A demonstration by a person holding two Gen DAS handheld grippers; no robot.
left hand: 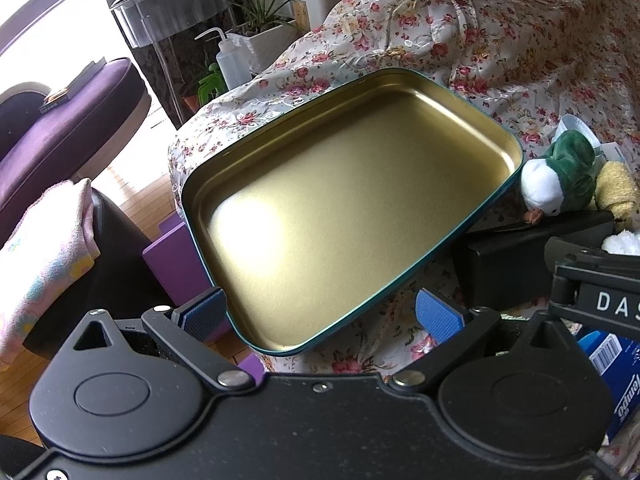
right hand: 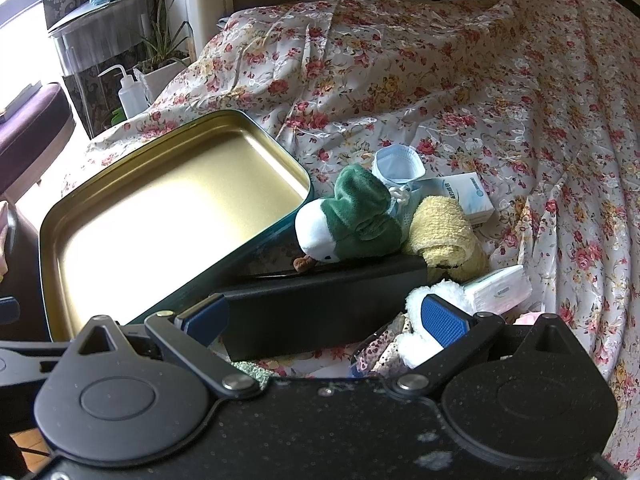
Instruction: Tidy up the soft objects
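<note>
Both claws stood spread, pinching nothing: left gripper (left hand: 322,314) over the near rim of the empty gold tin (left hand: 400,76), right gripper (right hand: 326,320) above a black box (right hand: 320,300).

Green-and-white plush bird (right hand: 348,220) lay on the floral bedcover (right hand: 460,80), touching the tin's right corner. Its long axis ran roughly parallel to the tin's right rim, with the white face and orange beak toward the camera, resting on the black box.

Judged light, soft, compressible, not fragile; pinch the green body mid-length.

Yellow rolled towel (right hand: 444,232) just right of it; white fluffy item (right hand: 416,344) by the right fingers; tissue packs (right hand: 500,288) nearby.
</note>
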